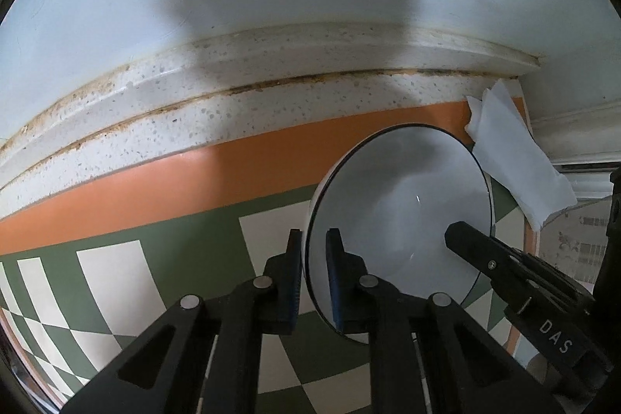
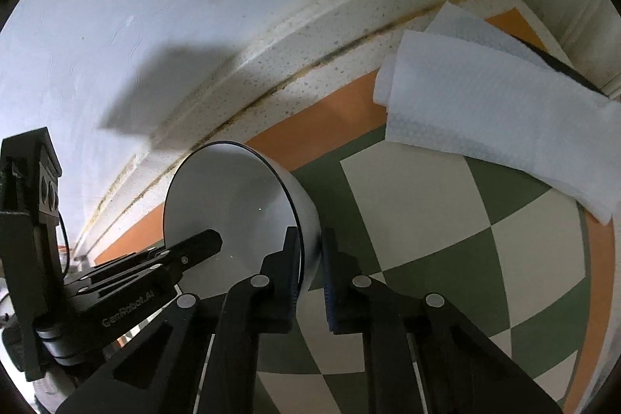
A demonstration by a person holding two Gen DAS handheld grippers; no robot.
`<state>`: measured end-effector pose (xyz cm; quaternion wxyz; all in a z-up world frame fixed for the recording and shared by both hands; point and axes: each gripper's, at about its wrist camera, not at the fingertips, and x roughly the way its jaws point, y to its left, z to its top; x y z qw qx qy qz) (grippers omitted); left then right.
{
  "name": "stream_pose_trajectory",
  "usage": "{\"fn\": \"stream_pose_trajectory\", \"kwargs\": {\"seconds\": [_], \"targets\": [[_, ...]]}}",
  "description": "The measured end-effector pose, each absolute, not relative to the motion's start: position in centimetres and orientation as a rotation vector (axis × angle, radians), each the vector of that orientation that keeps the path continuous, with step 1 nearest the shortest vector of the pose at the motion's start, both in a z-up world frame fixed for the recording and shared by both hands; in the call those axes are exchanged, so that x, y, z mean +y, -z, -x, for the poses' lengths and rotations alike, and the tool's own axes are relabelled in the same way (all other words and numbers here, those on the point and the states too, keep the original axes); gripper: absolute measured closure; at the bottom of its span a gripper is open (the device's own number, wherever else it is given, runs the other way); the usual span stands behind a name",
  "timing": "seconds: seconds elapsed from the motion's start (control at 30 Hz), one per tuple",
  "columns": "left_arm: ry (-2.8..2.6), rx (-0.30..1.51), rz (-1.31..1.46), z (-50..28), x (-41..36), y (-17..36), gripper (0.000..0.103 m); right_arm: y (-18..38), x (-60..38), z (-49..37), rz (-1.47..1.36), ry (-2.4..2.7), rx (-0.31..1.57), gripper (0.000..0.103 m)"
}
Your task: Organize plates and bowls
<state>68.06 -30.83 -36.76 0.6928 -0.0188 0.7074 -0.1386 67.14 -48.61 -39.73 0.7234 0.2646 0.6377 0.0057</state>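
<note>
A white bowl with a thin dark rim is held tilted on its side above the checked mat, its opening turned sideways. My left gripper is shut on the bowl's left rim, one pad outside and one inside. My right gripper is shut on the opposite rim of the same bowl. A finger of the right gripper reaches into the bowl in the left wrist view; a finger of the left gripper shows inside it in the right wrist view.
A green, cream and orange checked mat covers the counter. A folded white paper towel lies at the back right corner, also in the left wrist view. A speckled stone backsplash ledge and white wall run behind.
</note>
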Motion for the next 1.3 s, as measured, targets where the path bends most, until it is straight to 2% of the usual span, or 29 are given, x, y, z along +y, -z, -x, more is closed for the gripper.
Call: {"fn": "stream_pose_trajectory", "kwargs": {"seconds": [0.43,0.83,1.03,1.3], "targets": [[0.358,1.484,0.012,-63.0,-30.6,29.9,0.093,34.0,-46.7,-62.2,-0.549,-0.049,1.345,0.091],[0.409,1.42,0.0,-53.9,-28.2,23.1,0.093,26.8,-46.6,-51.5,-0.536,-0.069,1.281,0.091],[0.429,1.427,-0.016,-49.4,-28.3,22.6,0.093,25.1,-46.3,-45.7,-0.528,-0.057,1.269,0.091],[0.478,1.479,-0.065,-44.1,-29.3,24.1,0.093,25.9,-47.0,-39.0,-0.573,-0.03,1.303,0.091]]}}
